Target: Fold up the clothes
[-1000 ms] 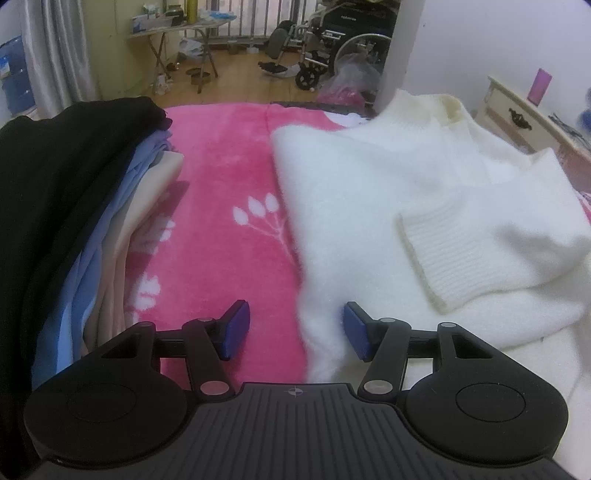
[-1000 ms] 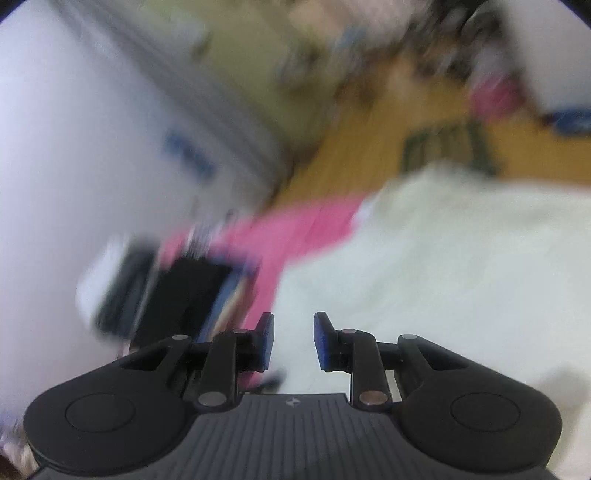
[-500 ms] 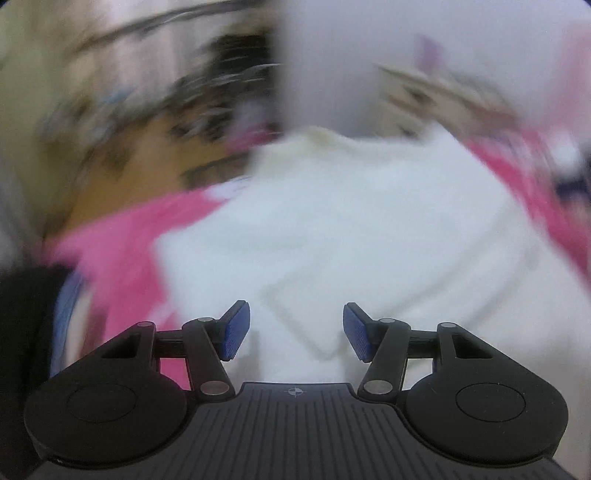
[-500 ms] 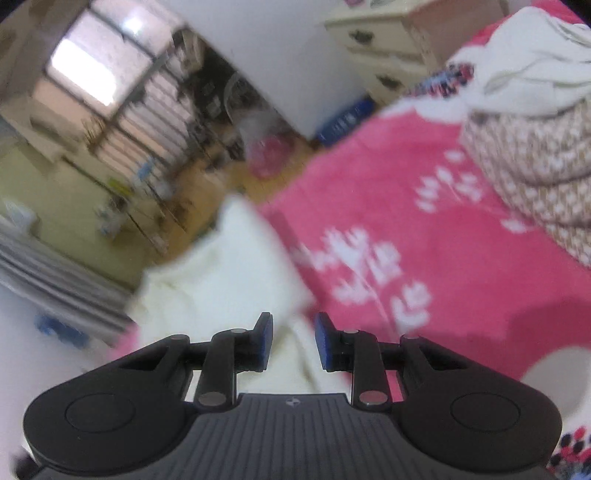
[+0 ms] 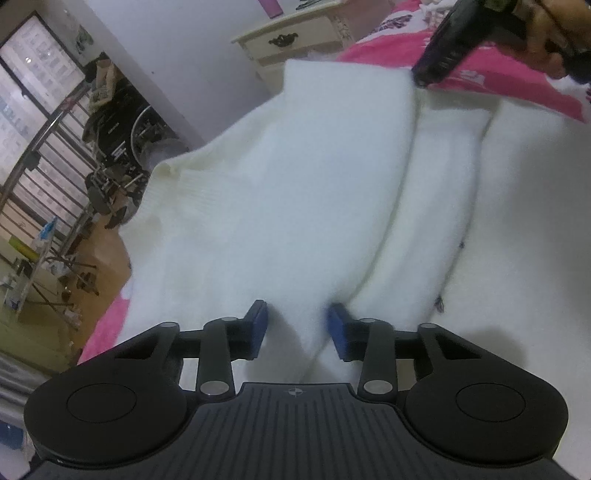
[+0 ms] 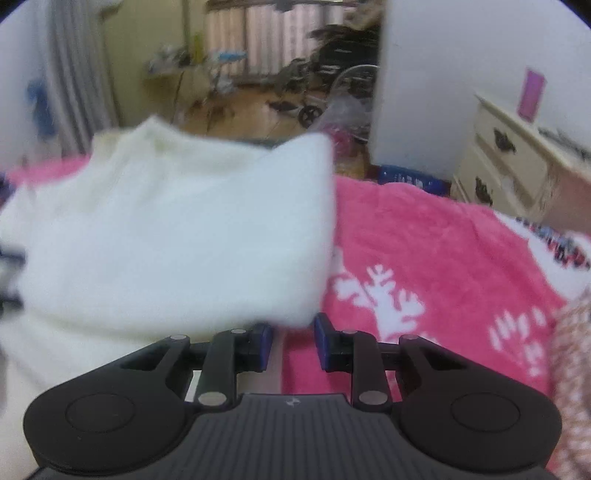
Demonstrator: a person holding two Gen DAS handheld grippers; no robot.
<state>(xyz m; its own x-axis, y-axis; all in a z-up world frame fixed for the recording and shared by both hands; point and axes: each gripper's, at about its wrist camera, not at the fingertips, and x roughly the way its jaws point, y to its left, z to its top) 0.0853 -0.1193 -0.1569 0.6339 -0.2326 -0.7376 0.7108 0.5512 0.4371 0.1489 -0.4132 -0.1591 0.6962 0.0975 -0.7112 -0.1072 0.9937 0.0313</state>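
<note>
A: Where's the white sweater point(image 5: 295, 192)?
B: On the pink blanket point(image 6: 443, 258), dresser point(image 6: 509, 166) beyond it.
A: Left gripper point(image 5: 297, 328)?
B: Jaws just been closing, a sweater fold between them; can't tell if the pads bite yet.
A: Right gripper point(image 6: 293, 343)?
B: At the sweater's blanket-side corner, jaws narrowly spread, corner's edge over the gap, not pinched.

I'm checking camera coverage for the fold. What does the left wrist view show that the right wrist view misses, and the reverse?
Only the left wrist view: the right hand-held gripper at the white sweater's far corner, the hand holding it, and the left hand-held gripper, its jaws just narrowed around a sweater fold. Only the right wrist view: the curtain and a patterned fabric at the right edge. Both show the sweater, pink blanket, dresser and wheelchair.
</note>
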